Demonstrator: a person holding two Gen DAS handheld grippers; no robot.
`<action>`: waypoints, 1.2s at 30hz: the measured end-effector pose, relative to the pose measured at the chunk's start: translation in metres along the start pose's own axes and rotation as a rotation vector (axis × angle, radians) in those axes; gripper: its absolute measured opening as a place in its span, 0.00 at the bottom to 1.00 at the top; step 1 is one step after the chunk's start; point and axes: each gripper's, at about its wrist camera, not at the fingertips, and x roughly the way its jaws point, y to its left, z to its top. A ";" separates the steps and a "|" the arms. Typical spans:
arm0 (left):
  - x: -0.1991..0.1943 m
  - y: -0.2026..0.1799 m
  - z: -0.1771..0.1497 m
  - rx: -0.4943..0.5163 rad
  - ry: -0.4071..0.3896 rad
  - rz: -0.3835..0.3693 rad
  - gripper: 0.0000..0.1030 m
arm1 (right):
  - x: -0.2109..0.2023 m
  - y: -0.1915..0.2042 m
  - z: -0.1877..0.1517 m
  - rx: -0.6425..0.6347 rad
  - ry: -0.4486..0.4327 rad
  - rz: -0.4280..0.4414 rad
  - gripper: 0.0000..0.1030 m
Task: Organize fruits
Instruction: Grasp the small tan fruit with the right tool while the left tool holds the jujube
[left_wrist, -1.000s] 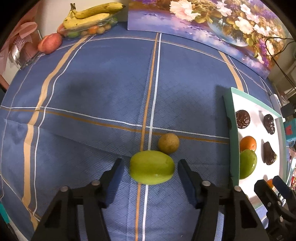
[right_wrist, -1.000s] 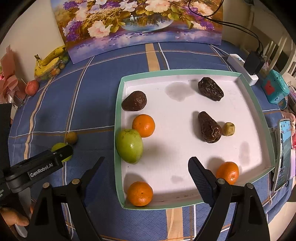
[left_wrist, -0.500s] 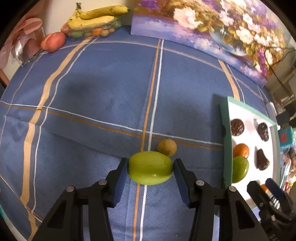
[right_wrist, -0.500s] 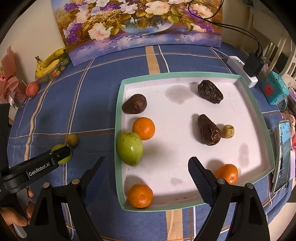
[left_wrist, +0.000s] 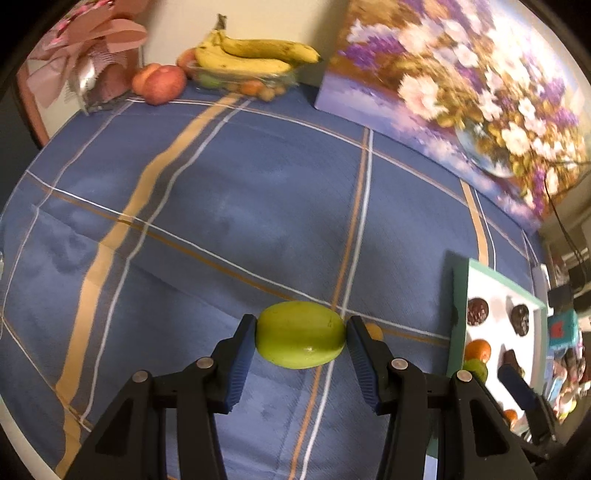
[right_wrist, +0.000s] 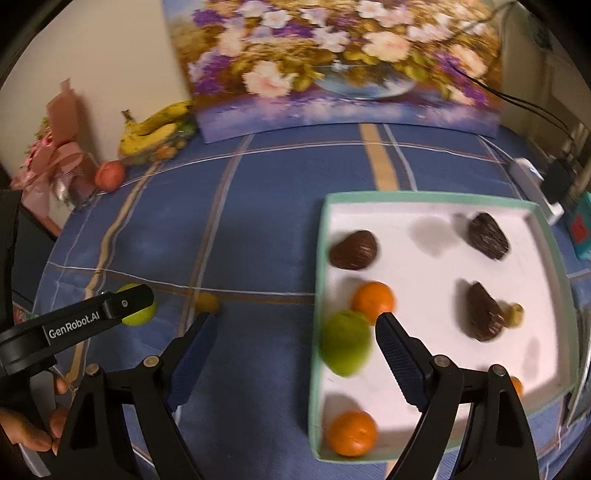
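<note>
My left gripper (left_wrist: 301, 341) is shut on a green fruit (left_wrist: 301, 339) and holds it above the blue cloth; it also shows in the right wrist view (right_wrist: 136, 314). A small yellow-brown fruit (right_wrist: 207, 302) lies on the cloth beside it, mostly hidden behind the right finger in the left wrist view (left_wrist: 373, 331). My right gripper (right_wrist: 295, 332) is open and empty over the left rim of the white tray (right_wrist: 317, 280). The tray holds a green fruit (right_wrist: 345, 341), oranges (right_wrist: 373, 301) (right_wrist: 351, 432) and dark brown fruits (right_wrist: 352, 249).
Bananas (left_wrist: 255, 55) on a dish and a peach (left_wrist: 159, 83) sit at the far left edge with a pink wrapped gift (left_wrist: 88, 74). A flower painting (right_wrist: 343, 62) leans against the wall. A charger and cable (right_wrist: 554, 181) and a teal object lie right of the tray.
My left gripper closed on the green fruit and lifted it off the cloth. My right gripper moved left and tilted up, its view shifting toward the tray's left rim.
</note>
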 end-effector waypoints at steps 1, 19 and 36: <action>-0.001 0.004 0.003 -0.010 -0.005 0.002 0.51 | 0.002 0.004 0.001 -0.009 -0.001 0.012 0.86; -0.008 0.048 0.023 -0.123 -0.046 0.035 0.51 | 0.052 0.057 0.008 -0.086 0.072 0.138 0.51; 0.002 0.052 0.028 -0.129 -0.031 0.032 0.51 | 0.090 0.073 0.007 -0.126 0.137 0.113 0.28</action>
